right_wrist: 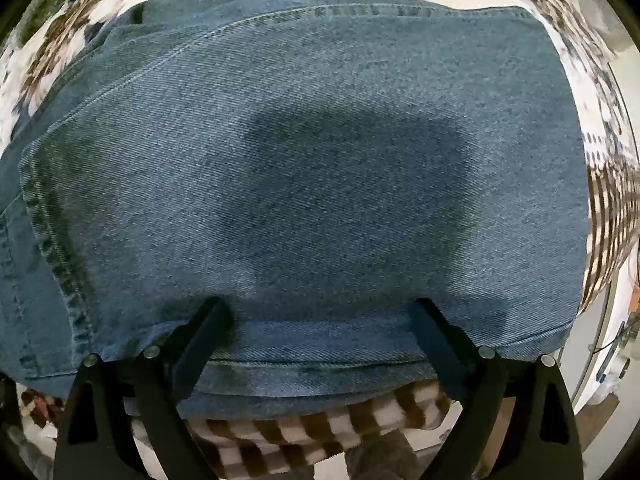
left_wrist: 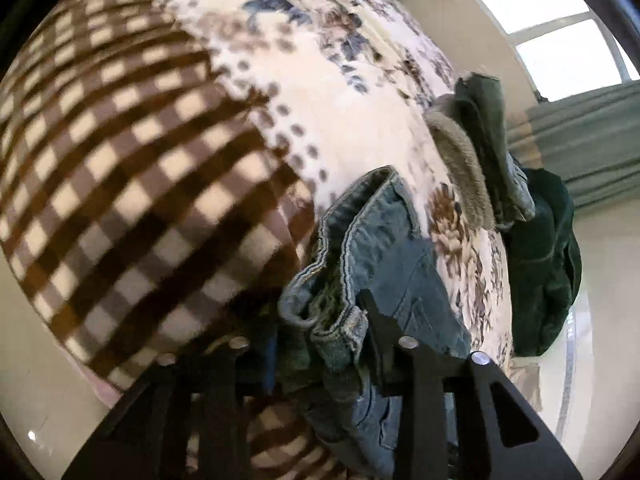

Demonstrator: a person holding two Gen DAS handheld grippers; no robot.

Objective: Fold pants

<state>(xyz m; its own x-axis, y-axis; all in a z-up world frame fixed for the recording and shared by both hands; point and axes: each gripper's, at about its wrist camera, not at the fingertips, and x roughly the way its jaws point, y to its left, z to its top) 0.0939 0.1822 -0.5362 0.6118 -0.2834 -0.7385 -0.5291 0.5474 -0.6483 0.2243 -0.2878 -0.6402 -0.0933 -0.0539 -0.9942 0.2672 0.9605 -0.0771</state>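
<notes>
L gripper point(left_wrist: 320, 320) was narrowed round the jeans point(left_wrist: 384, 248) waistband, bunched on the blanket point(left_wrist: 160, 160); R gripper point(right_wrist: 320, 320) stood wide, pointing straight down, folded denim directly beneath, touching.

A bed covered by a blanket point(left_wrist: 132, 184), brown-and-cream check on one part and cream with blue and brown flowers on the other, fills the room. Daylight pours through a white-framed window point(left_wrist: 548, 20) in the upper right of the left wrist view, above grey-green pleated curtains point(left_wrist: 580, 148) and a plain cream wall point(left_wrist: 484, 44). Beyond the bed's edges lies a pale, glossy floor point(left_wrist: 36, 364).
</notes>
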